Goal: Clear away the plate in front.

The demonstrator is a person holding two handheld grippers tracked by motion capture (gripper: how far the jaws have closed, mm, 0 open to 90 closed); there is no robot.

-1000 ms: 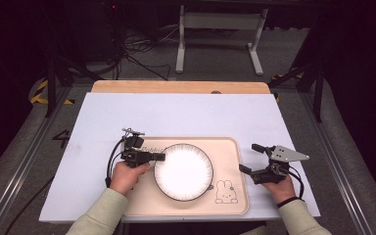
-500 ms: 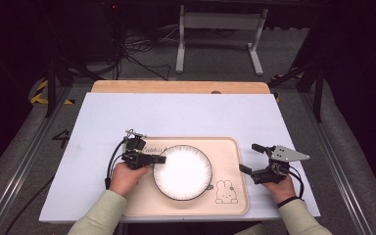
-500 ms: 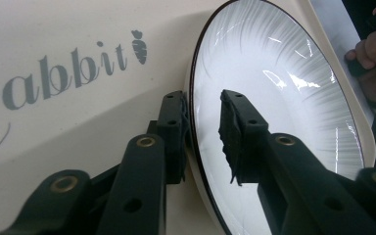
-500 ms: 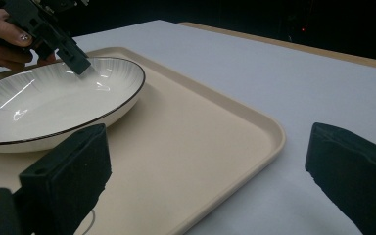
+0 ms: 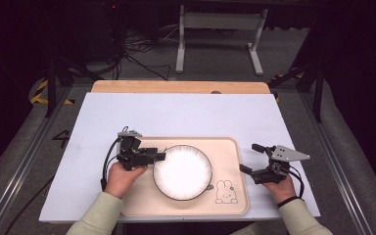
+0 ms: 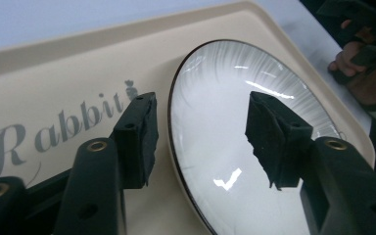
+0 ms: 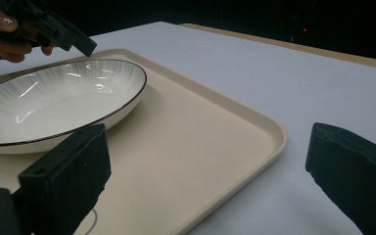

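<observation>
A white plate (image 5: 182,172) with a thin dark rim and fine grey lines lies on a beige tray (image 5: 225,147) near the table's front. My left gripper (image 5: 160,156) is at the plate's left rim. In the left gripper view the gripper (image 6: 201,105) is open. One jaw is over the tray (image 6: 68,73), the other over the plate (image 6: 215,147), with the rim between them. My right gripper (image 5: 250,158) is open just off the tray's right edge. In the right gripper view the gripper (image 7: 210,156) has the tray's corner (image 7: 254,132) between its jaws, with the plate (image 7: 54,103) beyond.
The tray sits on a white table top (image 5: 176,117) with a wooden strip (image 5: 176,87) along its far edge. A rabbit drawing (image 5: 223,191) marks the tray's front right, and the word "Rabbit" (image 6: 54,127) its left side. A metal stand (image 5: 220,29) and cables lie on the floor behind.
</observation>
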